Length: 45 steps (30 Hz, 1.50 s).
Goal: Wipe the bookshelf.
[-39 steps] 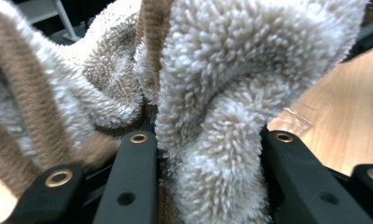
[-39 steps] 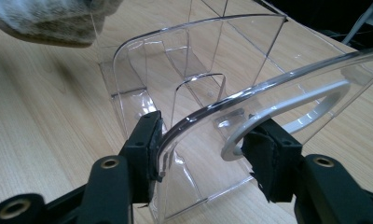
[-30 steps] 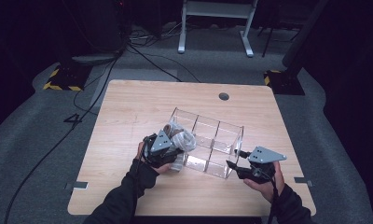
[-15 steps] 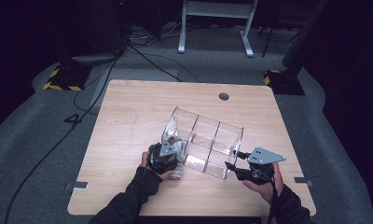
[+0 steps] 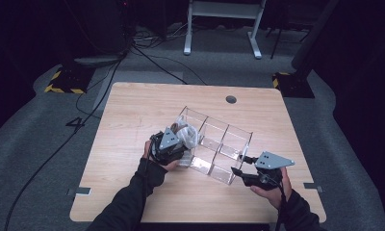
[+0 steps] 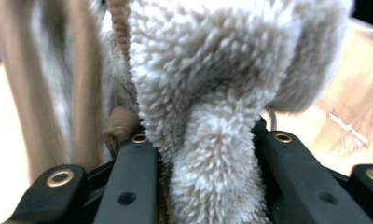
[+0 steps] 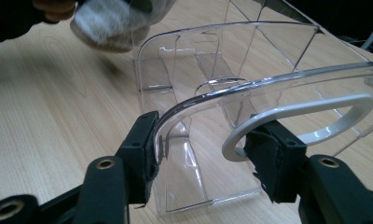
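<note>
Two grippers work at a clear plastic organizer (image 5: 214, 147) on the wooden table (image 5: 128, 115). The left gripper (image 5: 173, 144) pinches a fluffy cream plush item (image 6: 212, 93) tight between its jaws, holding it over the organizer's left end compartment. The right gripper (image 7: 201, 144) has one jaw on either side of the organizer's near end wall, beside its white handle loop (image 7: 306, 119), one pad against the wall.

Dark recording studio or lab: lone wooden table (image 5: 133, 110), grey carpet, floor cables (image 5: 147, 60), hazard-taped stand base (image 5: 65, 82).
</note>
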### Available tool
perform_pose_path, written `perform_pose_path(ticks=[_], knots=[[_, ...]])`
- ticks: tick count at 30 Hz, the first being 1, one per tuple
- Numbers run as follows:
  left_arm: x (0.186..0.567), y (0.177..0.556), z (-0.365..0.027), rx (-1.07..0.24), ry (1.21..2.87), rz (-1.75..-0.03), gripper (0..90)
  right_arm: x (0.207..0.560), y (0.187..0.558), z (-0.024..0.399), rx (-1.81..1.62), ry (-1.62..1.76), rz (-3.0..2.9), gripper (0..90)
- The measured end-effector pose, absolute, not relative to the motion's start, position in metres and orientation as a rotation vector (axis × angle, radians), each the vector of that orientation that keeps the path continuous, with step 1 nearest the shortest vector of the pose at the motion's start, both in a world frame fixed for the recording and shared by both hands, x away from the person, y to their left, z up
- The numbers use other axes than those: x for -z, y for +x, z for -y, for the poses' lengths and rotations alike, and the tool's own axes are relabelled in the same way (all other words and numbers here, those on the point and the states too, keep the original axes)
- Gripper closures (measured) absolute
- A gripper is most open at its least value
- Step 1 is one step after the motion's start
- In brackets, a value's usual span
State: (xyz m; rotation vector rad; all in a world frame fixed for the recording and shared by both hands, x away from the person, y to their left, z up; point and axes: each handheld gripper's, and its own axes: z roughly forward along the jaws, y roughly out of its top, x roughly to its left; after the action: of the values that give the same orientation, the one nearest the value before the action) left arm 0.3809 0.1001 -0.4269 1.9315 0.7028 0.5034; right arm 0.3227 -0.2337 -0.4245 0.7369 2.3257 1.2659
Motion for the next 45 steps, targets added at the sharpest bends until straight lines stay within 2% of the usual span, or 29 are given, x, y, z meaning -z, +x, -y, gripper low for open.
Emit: perform_pose_path(ticks=[3,7,9,19,23,25,33,41,45], knots=[[0.411,0.385,-0.097,-0.525,1.900,-0.664,68.3,0.425,0.323,0.235,-1.276,0.733,-2.330,46.2],[0.405,0.400,-0.089,-0.507,1.938,-0.675,68.2,0.425,0.323,0.235,-1.282,0.725,-2.335,46.3],[0.410,0.404,-0.089,-0.460,1.949,-0.689,68.4,0.425,0.322,0.236,-1.280,0.720,-2.335,46.4],[0.428,0.379,-0.095,-0.525,2.040,-0.639,69.8,0.425,0.320,0.236,-1.276,0.714,-2.338,46.5],[0.439,0.377,-0.098,-0.481,2.069,-0.642,70.2,0.424,0.321,0.235,-1.279,0.712,-2.343,46.3],[0.452,0.377,-0.103,-0.405,2.072,-0.660,70.0,0.425,0.321,0.236,-1.284,0.708,-2.344,46.3],[0.489,0.381,-0.101,-0.310,2.176,-0.712,69.6,0.425,0.321,0.237,-1.291,0.703,-2.346,46.2],[0.494,0.359,-0.103,-0.272,2.180,-0.714,70.2,0.424,0.321,0.241,-1.302,0.689,-2.364,46.9],[0.486,0.345,-0.102,-0.337,2.224,-0.678,69.5,0.424,0.320,0.243,-1.313,0.672,-2.378,47.5]])
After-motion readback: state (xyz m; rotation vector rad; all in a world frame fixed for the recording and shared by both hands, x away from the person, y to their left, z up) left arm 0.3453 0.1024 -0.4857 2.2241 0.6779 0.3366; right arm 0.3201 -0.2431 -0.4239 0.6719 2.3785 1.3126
